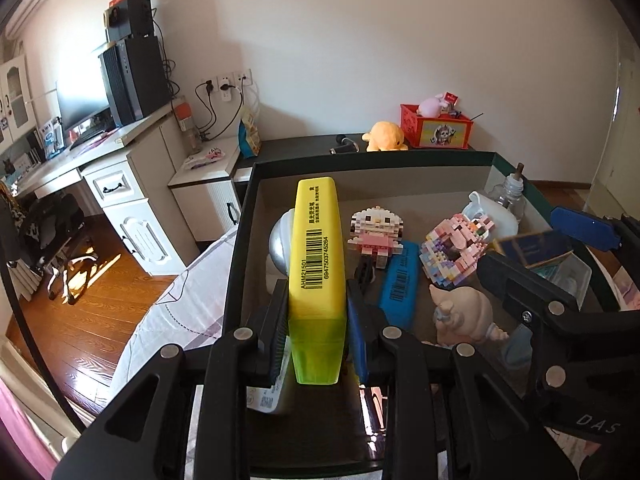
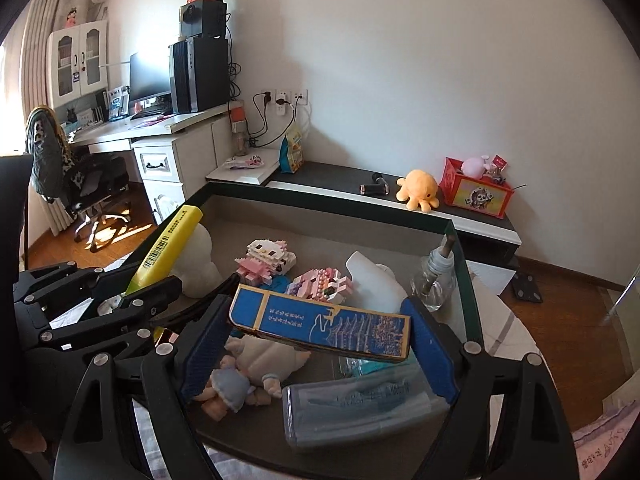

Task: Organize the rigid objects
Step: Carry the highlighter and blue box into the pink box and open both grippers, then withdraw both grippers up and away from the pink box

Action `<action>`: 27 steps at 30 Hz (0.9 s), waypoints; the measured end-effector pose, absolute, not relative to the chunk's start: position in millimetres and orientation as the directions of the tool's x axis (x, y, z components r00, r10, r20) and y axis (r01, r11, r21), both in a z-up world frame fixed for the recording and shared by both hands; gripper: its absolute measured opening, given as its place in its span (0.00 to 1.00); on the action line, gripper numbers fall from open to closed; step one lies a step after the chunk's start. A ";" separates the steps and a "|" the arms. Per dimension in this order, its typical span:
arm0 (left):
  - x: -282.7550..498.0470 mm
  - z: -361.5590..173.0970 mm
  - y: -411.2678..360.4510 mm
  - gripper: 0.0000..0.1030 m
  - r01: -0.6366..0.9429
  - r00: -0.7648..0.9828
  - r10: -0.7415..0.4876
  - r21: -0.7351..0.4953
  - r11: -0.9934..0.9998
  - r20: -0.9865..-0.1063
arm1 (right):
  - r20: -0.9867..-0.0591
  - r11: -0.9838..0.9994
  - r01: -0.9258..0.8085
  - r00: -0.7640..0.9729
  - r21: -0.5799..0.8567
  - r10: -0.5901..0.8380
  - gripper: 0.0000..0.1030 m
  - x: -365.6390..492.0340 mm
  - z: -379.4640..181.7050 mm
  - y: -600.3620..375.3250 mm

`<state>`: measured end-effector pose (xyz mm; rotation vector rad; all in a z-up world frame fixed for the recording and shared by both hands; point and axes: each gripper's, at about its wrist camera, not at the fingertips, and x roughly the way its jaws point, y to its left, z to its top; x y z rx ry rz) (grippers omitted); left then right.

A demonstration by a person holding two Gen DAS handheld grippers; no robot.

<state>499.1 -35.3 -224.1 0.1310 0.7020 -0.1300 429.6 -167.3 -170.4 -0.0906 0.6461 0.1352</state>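
Note:
My left gripper is shut on a yellow highlighter, which stands up between the pads over the dark box. In the right wrist view the same highlighter slants above the box's left wall. My right gripper is shut on a long blue box with gold edging, held crosswise above the dark box. Inside lie a white-pink block figure, a pink block model, a blue eraser, a shell figurine and a doll.
A clear plastic case and a glass bottle lie in the box too. Behind it a dark shelf carries an orange plush octopus and a red crate. A white desk and wooden floor are at left.

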 end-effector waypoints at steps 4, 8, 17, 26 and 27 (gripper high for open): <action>495.5 -221.5 -30.6 0.41 0.156 0.758 -0.083 0.056 0.986 -0.647 | -0.611 0.990 -0.130 0.788 -0.044 0.077 0.88 433.8 -173.4 -170.1; 478.8 -209.3 -24.5 0.58 0.184 0.754 -0.142 -0.001 0.983 -0.642 | -0.581 0.993 -0.120 0.809 -0.016 0.088 0.91 419.5 -163.0 -178.5; 405.6 -164.0 -7.2 1.00 0.115 0.847 -0.107 -0.016 0.993 -0.521 | -0.512 0.989 -0.137 0.847 0.051 0.144 1.00 355.4 -124.5 -186.3; 311.8 -123.1 -1.8 1.00 0.082 0.902 -0.066 0.019 0.996 -0.426 | -0.420 0.993 -0.116 0.900 0.016 0.112 1.00 264.2 -90.8 -173.0; 301.2 -118.8 -1.7 1.00 0.078 0.907 -0.060 0.027 0.997 -0.416 | -0.411 0.994 -0.111 0.905 0.011 0.106 1.00 254.3 -87.3 -172.4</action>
